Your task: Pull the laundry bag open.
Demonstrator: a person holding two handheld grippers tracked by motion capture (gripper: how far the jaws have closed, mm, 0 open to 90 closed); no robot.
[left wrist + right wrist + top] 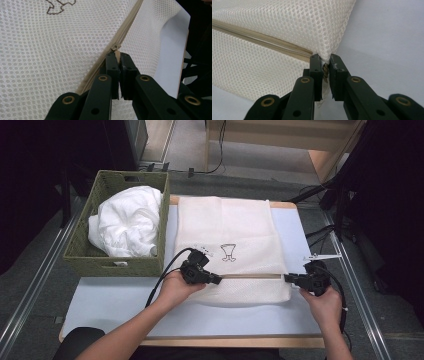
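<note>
I have the white mesh laundry bag (225,235) lying flat on the pale table (115,302), and I place everything else against it. Its beige zipper (252,276) runs across the bag close to the edge nearest the person, and a small dark printed figure (228,252) sits on the mesh just beyond that line. My left gripper (218,280) rests on the bag at the left part of the zipper; in the left gripper view its jaws (117,61) are closed tight on the small beige zipper pull (117,56), right below the slider (115,46), with the toothed tape stretching away up and to the right. My right gripper (288,278) is at the bag's right edge, level with the zipper's end; in the right gripper view its jaws (325,65) are pinched on the corner fabric of the bag (323,56), and something dark and twisted shows between the pads, which I cannot identify. To the left of the bag, touching the table's far left part, stands a green woven basket (85,245) with crumpled white cloth (127,222) inside.
</note>
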